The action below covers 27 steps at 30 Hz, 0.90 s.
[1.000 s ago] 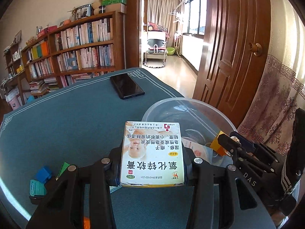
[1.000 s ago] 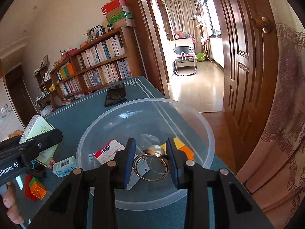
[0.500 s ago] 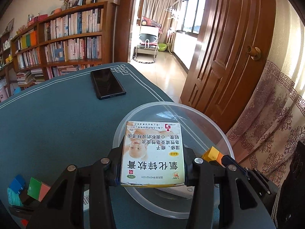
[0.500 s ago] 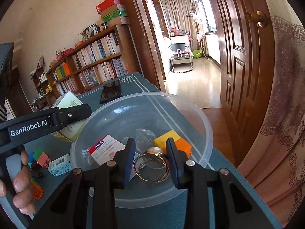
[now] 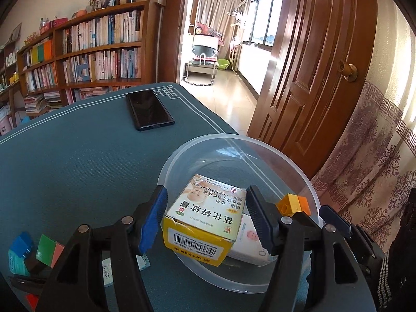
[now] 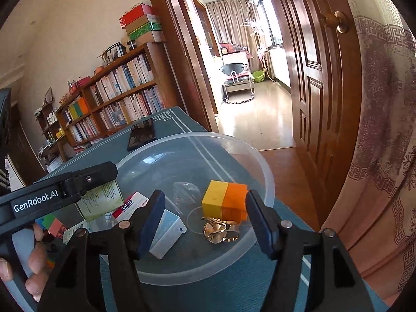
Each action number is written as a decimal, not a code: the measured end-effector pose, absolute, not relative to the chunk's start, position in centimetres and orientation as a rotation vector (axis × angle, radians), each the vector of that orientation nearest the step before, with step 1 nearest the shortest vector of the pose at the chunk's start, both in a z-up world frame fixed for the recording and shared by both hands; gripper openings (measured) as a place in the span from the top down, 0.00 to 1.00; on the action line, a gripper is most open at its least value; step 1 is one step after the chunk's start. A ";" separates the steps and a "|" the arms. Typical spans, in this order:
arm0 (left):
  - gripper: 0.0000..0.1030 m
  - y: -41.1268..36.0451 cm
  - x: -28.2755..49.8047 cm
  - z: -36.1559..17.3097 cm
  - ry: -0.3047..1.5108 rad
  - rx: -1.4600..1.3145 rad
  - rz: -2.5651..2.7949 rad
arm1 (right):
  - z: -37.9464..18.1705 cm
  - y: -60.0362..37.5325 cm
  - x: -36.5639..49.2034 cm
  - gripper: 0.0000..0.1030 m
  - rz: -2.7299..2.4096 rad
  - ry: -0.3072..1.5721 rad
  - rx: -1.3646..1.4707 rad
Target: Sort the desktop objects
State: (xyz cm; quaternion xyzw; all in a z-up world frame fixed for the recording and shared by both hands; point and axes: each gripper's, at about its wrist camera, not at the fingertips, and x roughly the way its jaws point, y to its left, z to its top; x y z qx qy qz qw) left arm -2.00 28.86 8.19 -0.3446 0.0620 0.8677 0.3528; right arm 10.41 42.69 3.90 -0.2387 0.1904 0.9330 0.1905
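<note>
While both claws stand wide, the left gripper [image 5: 205,218] brackets a medicine box [image 5: 205,218] printed "氧化锌软膏", tilted inside the clear bowl [image 5: 299,174]; the right gripper [image 6: 205,218], empty, frames a gold ring [image 6: 221,230] there. "GenRobot.AI" marks the left gripper. Beyond: teal table [image 5: 78,156], black phone [image 5: 149,109], bookshelf [image 5: 85,52]. Smaller box labels are illegible.

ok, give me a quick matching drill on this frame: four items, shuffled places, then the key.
Items:
1. phone
2. ointment box
3. gold ring
4. green block

Places:
A. on the bowl floor, between the right gripper fingers
B. tilted over the bowl's near rim, between the open left gripper fingers
C. on the table, left of the bowl
D. flat on the table, beyond the bowl

Pairs: 1-D, 2-B, 3-A, 4-C
</note>
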 end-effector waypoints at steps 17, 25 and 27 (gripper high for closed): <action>0.36 27.2 0.5 10.7 0.393 -0.739 2.281 | 3.8 43.2 10.5 0.33 2.621 0.569 -0.680; 0.35 27.0 2.9 9.5 0.557 -0.691 2.154 | 3.5 43.4 10.5 0.33 2.610 0.584 -0.692; 0.35 27.2 3.4 8.9 0.592 -0.687 2.138 | 3.5 43.5 10.5 0.33 2.610 0.594 -0.692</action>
